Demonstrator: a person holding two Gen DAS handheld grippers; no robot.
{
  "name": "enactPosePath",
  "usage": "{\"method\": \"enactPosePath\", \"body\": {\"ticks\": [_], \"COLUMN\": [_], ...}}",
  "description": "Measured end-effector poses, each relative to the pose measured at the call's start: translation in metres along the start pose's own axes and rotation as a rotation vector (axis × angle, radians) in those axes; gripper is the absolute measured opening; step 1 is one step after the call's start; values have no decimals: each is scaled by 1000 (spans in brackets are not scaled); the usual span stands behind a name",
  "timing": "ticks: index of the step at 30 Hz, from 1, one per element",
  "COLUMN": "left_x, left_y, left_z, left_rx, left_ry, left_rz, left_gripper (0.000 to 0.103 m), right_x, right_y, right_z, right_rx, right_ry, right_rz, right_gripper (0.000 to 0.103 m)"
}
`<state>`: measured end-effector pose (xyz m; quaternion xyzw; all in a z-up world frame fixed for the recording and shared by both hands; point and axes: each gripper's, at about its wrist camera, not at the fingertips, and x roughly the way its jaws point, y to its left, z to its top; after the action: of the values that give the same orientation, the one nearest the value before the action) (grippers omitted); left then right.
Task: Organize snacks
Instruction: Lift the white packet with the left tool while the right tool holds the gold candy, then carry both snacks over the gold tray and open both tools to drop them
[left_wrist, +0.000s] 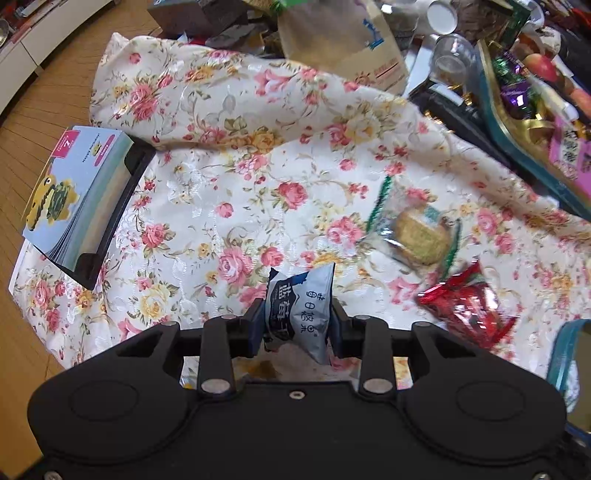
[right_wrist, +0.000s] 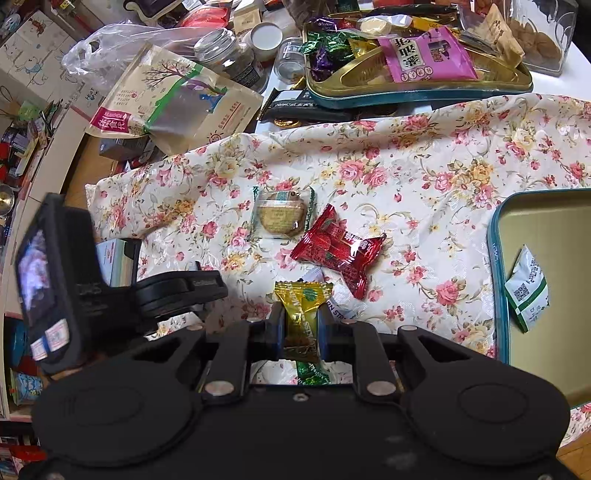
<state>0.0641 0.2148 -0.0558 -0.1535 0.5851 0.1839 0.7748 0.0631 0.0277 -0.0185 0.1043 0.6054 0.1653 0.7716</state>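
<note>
Both grippers point steeply down over the flowered cloth (right_wrist: 424, 177) that covers the table, and each has a snack pinched; the left gripper (left_wrist: 295, 321) is clamped on a blue-grey packet (left_wrist: 301, 306), its pads pressing the packet's sides so that the top corner stands up above them; the right gripper (right_wrist: 301, 328) is closed tight on a gold-wrapped sweet (right_wrist: 303, 314), whose green tail hangs below the pads. Two snacks lie loose near the middle of the cloth: a biscuit in clear wrap (right_wrist: 282, 216) and, just beside it, a red packet (right_wrist: 338, 249), apart from both tools. At the cloth's right edge sits an open teal-rimmed tin (right_wrist: 496, 258) with one white-and-green sachet (right_wrist: 528, 288) already in it, and that looks to me the likely home for what is held, though a fuller tin of sweets (right_wrist: 417, 96) stands at the far edge. To do this well I would carry each snack clear above the tin's rim before letting go; the right tool is nearer, so it should go first, keeping the two from crossing; release low, since a light packet dropped from height may skid out; a book in a black stand (left_wrist: 77, 199) at the left edge is best left alone.
</note>
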Motion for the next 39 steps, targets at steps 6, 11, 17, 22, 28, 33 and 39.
{"method": "enactPosePath", "body": {"ticks": [6,11,17,22,28,33,39], "left_x": [-23,-36,-47,-53,-59,-62,-66], "left_y": [-26,-46,-72,-107,-152,-187,-219], "left_z": [-5,-11,-24,-40,-64,-86,-115], "left_rx": [60,123,180,257,380,482,591], "left_ry": [-16,-51,-36,-43,-31,-19,14], "left_rz": [-10,-8,-72,-95,-151,-200,-277], "left_gripper": [43,43,43,43,43,43,43], "right_x": [0,-4,-22,-46,-78,-94,-104], "right_y": [-10,-24,-59,-102,-160,-210,-252], "right_z": [4,4,6,8,7,-1,-15], "right_rx": [40,61,119,208,303,387,468], "right_ry": [-2,-11,-50,-93,-160,-185,-202], "right_rz": [-18,-47,-83,-104,-143,-182,-208], "right_gripper": [19,19,19,19,19,19,19]}}
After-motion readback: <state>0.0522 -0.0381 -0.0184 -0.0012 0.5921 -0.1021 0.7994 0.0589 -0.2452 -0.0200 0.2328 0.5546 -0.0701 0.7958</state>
